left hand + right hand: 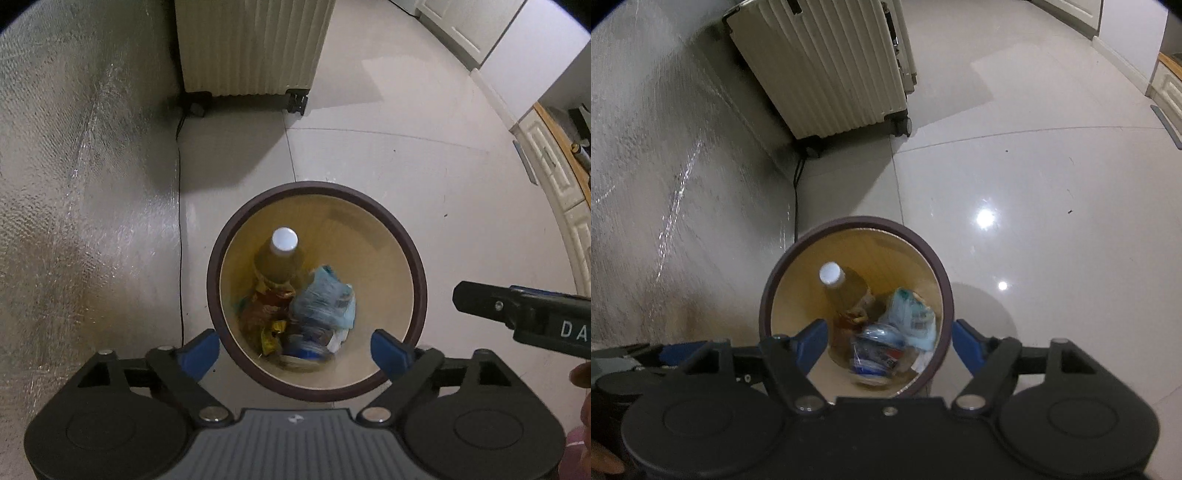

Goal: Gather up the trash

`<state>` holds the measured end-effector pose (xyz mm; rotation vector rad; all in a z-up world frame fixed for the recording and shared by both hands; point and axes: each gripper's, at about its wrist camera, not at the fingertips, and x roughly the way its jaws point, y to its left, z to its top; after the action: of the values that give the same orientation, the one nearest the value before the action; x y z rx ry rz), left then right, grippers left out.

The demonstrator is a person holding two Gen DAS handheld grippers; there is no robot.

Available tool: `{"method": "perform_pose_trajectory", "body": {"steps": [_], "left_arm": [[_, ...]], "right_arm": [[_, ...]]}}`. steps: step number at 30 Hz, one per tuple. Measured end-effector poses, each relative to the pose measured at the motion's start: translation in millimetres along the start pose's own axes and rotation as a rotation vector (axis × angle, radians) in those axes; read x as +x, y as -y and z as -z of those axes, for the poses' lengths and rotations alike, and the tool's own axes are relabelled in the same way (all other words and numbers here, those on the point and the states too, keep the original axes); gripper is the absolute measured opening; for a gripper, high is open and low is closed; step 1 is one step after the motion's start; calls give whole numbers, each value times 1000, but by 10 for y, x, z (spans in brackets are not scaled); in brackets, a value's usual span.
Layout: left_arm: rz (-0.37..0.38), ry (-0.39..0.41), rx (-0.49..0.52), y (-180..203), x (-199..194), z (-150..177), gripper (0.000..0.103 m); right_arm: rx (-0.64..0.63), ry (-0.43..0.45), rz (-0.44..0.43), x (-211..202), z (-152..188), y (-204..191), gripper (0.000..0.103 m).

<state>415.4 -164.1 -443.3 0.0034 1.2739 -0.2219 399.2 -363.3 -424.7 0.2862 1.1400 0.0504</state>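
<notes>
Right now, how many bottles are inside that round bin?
1. A bottle with a white cap stands upright at the left of the bin, beside a blue plastic bag and wrappers. More could be hidden under the rubbish.

The bottle (280, 260) in the bin (416, 266) is blurred, its base buried under wrappers (271, 314) and a blue bag (325, 299) whose print cannot be read. The suitcase (251, 44) runs off the top edge in the left view. The right gripper (524, 314) there is cut by the right edge, its fingers out of sight.
</notes>
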Motion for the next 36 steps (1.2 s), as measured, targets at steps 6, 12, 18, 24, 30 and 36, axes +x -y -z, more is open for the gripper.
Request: {"method": "perform_pose_trajectory", "body": {"steps": [6,12,18,24,30,36], "left_arm": [[-15,0,19,61,-129,43,95],[-20,24,23,77,-319,46,98],[-28,49,32,116,-536,71,103],[-24,81,33,159,-836,129,103],[-26,147,43,236,-1279,200,103],[-31,226,58,341,-1792,296,103]], "right_arm": [[-4,3,8,-99,17,44,75],[-3,29,13,-286,23,47,75],[1,58,20,-528,53,39,77],[-8,106,33,-854,77,2,80],[-26,170,52,-1291,121,-54,86],[-52,245,78,-1787,196,-132,94]]}}
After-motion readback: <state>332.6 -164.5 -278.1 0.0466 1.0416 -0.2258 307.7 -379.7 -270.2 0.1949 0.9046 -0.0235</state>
